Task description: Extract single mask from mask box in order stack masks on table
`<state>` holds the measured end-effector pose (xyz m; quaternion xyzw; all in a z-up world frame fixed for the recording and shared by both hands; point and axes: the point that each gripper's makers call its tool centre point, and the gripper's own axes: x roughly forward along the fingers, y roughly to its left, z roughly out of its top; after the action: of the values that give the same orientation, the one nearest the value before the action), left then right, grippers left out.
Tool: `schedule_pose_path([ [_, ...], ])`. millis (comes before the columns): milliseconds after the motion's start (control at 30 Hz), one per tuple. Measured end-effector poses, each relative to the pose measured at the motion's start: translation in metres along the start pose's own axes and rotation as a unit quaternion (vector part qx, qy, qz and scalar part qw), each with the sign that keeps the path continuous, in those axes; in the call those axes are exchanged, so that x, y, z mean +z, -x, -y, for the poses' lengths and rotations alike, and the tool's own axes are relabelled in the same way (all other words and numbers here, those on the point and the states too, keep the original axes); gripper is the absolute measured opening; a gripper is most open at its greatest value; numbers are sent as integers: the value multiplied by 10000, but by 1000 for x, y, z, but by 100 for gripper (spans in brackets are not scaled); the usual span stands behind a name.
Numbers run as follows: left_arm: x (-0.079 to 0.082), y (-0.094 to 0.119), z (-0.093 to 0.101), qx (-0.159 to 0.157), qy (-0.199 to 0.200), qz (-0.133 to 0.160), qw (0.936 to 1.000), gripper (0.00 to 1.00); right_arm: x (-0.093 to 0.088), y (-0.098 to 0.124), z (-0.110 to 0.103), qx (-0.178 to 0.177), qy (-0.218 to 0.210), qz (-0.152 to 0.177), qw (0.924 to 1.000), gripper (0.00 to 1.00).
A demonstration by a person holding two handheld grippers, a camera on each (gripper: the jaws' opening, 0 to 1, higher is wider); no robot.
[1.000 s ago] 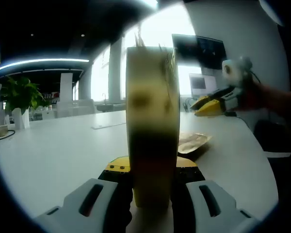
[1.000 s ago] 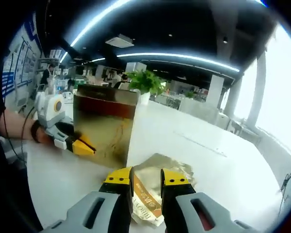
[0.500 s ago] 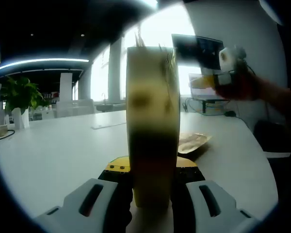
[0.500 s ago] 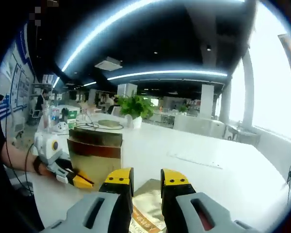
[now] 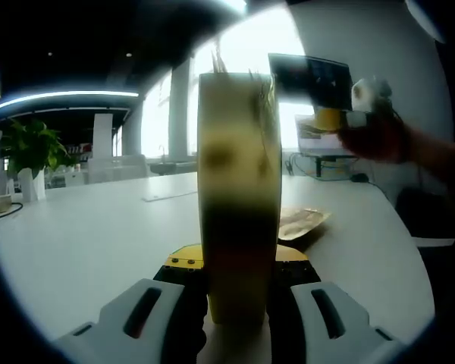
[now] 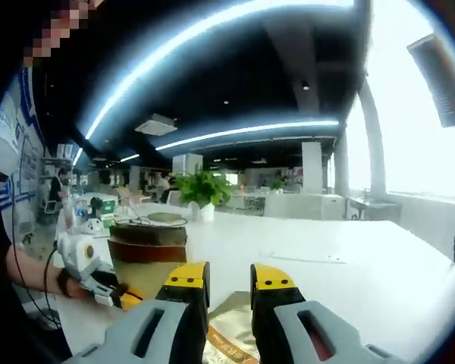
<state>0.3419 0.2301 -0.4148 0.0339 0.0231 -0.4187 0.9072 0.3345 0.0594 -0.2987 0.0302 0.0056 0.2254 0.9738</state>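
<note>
The gold mask box (image 5: 239, 197) stands upright on the white table (image 5: 91, 243), and my left gripper (image 5: 239, 303) is shut on its base. A flat gold mask packet (image 5: 299, 222) lies on the table just right of the box. My right gripper (image 5: 341, 114), held by a hand, hovers high at the right in the left gripper view. In the right gripper view its jaws (image 6: 229, 284) stand a little apart with nothing between them, well above the mask packet (image 6: 231, 337). The mask box (image 6: 148, 254) and the left gripper (image 6: 98, 284) show at lower left.
A potted plant (image 5: 30, 148) stands at the table's far left edge, also seen as a plant (image 6: 201, 189) behind the box. A dark monitor (image 5: 311, 80) hangs on the wall at the right. Bare tabletop (image 6: 349, 280) stretches beyond the packet.
My right gripper has risen away from the mask packet on the table, and its view now tilts up toward the ceiling. The left gripper and box have stayed still.
</note>
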Motion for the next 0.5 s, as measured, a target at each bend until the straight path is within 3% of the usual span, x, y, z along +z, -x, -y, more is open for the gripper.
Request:
schedule_pose_path([
  [100,0,0,0,0,4,0,10000,20,5,3,1,77,-234,162,9996,16],
  [400,0,0,1,8,5,-4,10000,20,22,7,-7,195,287,329,9989,16],
  [500,0,0,1,0,0,-6,10000,20,29,7,-22,530,543,413,9963,16],
])
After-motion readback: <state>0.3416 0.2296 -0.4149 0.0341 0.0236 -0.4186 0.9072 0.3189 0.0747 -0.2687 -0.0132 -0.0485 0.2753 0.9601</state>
